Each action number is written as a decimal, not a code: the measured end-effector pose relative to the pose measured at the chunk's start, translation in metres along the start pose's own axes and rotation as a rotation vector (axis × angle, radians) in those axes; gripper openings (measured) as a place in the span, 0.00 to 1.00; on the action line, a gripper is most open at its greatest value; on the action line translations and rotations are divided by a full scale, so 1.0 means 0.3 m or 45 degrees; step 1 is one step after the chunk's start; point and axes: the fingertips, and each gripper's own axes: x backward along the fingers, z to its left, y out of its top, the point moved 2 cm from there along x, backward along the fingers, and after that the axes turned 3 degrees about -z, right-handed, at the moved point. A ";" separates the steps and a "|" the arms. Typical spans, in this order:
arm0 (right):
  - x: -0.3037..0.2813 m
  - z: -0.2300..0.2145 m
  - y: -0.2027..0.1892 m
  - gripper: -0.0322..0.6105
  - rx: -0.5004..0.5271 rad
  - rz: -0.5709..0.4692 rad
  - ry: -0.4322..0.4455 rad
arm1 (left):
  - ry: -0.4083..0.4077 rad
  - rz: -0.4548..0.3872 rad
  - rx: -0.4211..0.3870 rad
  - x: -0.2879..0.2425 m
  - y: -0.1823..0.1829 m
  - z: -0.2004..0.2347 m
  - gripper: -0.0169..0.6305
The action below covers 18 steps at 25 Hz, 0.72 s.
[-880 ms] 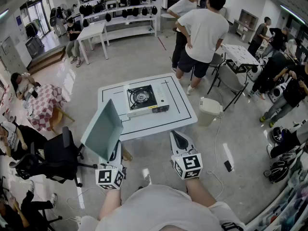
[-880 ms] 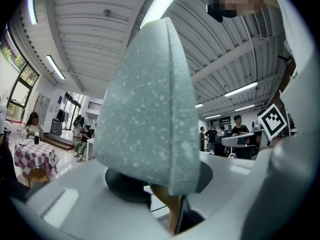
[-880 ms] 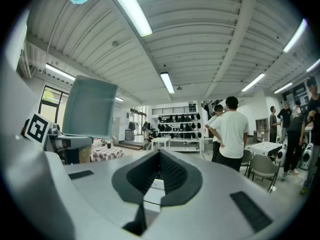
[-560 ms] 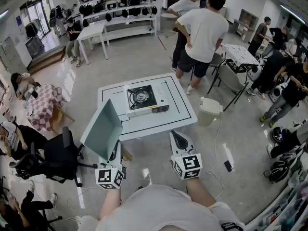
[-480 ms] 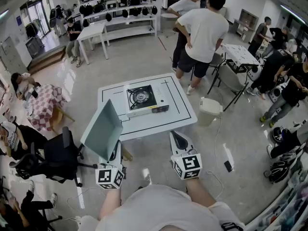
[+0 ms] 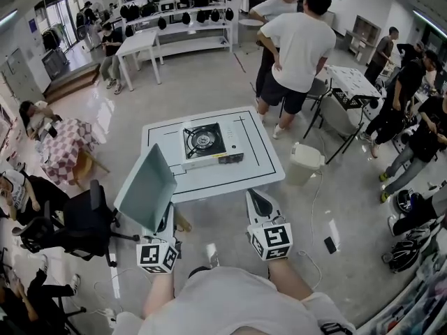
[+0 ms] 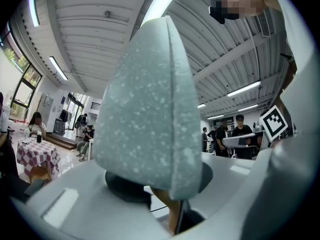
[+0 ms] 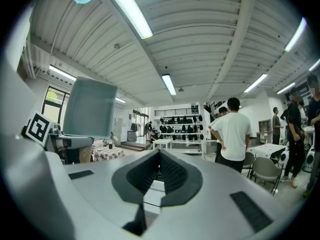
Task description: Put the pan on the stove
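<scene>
Pan (image 6: 147, 189) gripped tight in left hand-held gripper (image 6: 168, 217); right hand-held gripper (image 6: 257, 201) closed on nothing.

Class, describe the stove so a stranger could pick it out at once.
Find the white, black-lined table mid-floor. The stove sits on it, a low white box. Unlike the plain white bin beside the table, its top holds a black burner.

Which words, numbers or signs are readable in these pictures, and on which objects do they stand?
No words or numbers can be read.
Yellow label on the stove: too small to read.
Blue wall sign: too small to read.
Cube markers: square patterns, no letters.
</scene>
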 end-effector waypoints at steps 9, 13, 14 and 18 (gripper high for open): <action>-0.046 -0.071 -0.019 0.06 0.007 0.003 0.035 | 0.041 0.009 0.005 -0.051 -0.027 -0.019 0.21; -0.135 -0.106 -0.029 0.06 0.011 0.002 0.036 | 0.044 0.011 0.003 -0.137 -0.043 0.023 0.21; -0.166 -0.114 -0.032 0.06 0.010 0.002 0.037 | 0.041 0.012 0.001 -0.167 -0.046 0.039 0.21; -0.314 -0.125 -0.049 0.06 0.018 0.010 0.029 | 0.020 0.014 0.001 -0.295 -0.070 0.138 0.21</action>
